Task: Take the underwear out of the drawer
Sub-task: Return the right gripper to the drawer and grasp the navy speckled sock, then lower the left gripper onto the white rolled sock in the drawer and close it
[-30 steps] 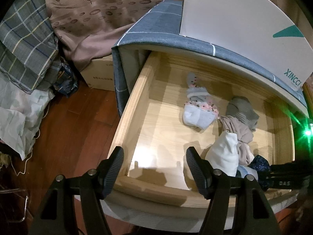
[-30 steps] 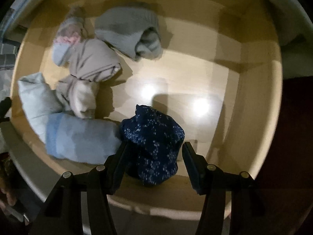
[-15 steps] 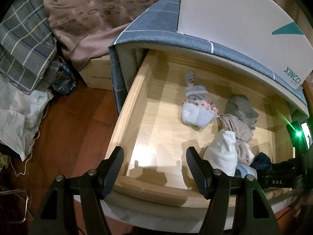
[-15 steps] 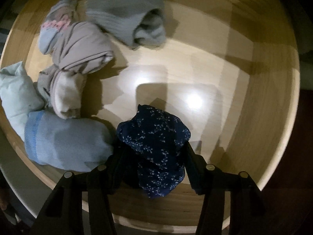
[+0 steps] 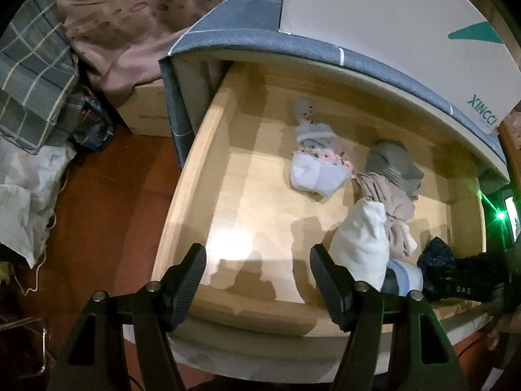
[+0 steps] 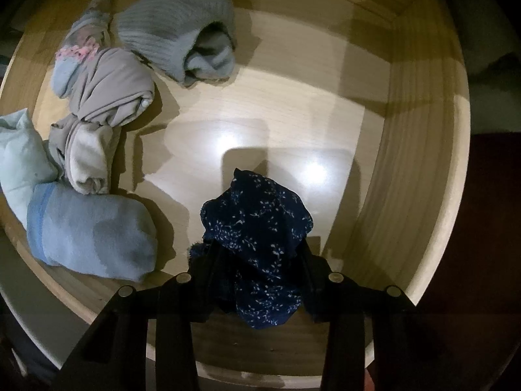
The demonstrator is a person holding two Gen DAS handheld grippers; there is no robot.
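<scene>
Over the drawer (image 6: 407, 123), the right gripper (image 6: 257, 254) clamped its jaws on the navy underwear (image 6: 257, 224). The left gripper (image 5: 257, 277) hovered with jaws apart; only its view showed the white box (image 5: 390, 26).

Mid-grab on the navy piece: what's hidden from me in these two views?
- Right wrist view: right gripper fingertips, buried in the navy underwear; grip depth unclear.
- Left wrist view: same underwear, mostly behind the white roll.
- Right wrist view: light green roll, cut by the left edge.

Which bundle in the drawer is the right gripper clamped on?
The navy floral-print bundle, pinched in the right gripper near the drawer front. The light blue, beige and grey bundles lie untouched.
</scene>
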